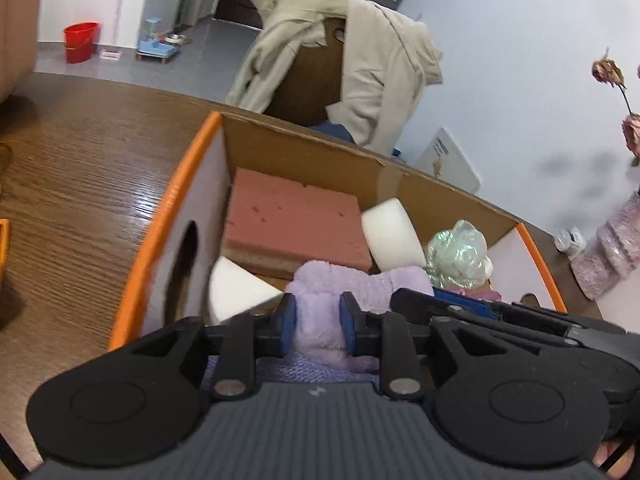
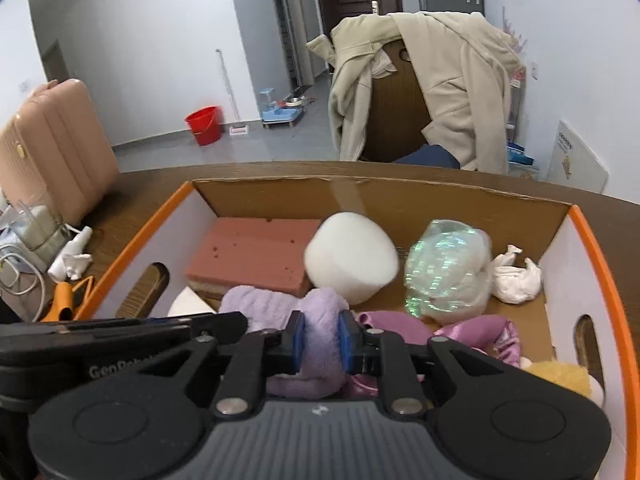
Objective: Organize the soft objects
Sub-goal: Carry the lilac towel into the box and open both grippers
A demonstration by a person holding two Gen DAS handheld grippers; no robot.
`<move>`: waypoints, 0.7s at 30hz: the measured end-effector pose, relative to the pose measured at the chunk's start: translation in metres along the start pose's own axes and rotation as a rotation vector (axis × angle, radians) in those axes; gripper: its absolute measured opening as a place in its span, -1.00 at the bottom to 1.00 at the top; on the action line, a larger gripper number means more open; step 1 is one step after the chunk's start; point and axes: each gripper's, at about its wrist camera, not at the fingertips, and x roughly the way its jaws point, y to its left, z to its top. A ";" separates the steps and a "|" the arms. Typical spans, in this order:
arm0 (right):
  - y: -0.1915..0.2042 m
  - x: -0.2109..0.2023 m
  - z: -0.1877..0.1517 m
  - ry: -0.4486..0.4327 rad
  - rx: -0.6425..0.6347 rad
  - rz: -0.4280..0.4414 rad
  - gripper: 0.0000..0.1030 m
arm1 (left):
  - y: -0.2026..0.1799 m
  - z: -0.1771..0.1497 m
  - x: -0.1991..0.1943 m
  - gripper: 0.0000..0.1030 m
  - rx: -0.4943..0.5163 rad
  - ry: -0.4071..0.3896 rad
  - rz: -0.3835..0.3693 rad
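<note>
Both my grippers, left (image 1: 318,322) and right (image 2: 322,342), clench the lilac plush towel (image 2: 320,320); "GenRobot" lettering, partly hidden, shows on the left one.

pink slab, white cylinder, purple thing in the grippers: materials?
Pink slab: likely sponge foam, matte, pitted with pores. White cylinder: probably dense foam, smooth and matte. Purple cloth: plush fleece or terry, fuzzy pile, bunching between both grippers.

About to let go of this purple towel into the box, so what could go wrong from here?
1. Both tools, left and right, pinch the lilac towel; opening only one may drag it sideways.
2. The white foam cylinder leans on the pink sponge and could roll.
3. The towel may bury the shiny purple fabric.
</note>
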 end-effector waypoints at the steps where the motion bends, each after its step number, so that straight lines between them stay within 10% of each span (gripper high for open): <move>1: -0.002 -0.002 0.001 0.001 0.011 0.021 -0.56 | 0.001 0.001 -0.007 -0.39 0.003 -0.009 0.001; 15: -0.023 -0.206 -0.012 -0.232 -0.045 0.031 -0.16 | -0.038 -0.030 -0.202 0.46 0.233 -0.286 -0.001; 21: -0.031 -0.264 -0.055 -0.276 -0.029 0.020 -0.07 | -0.063 -0.065 -0.248 0.52 0.253 -0.343 0.021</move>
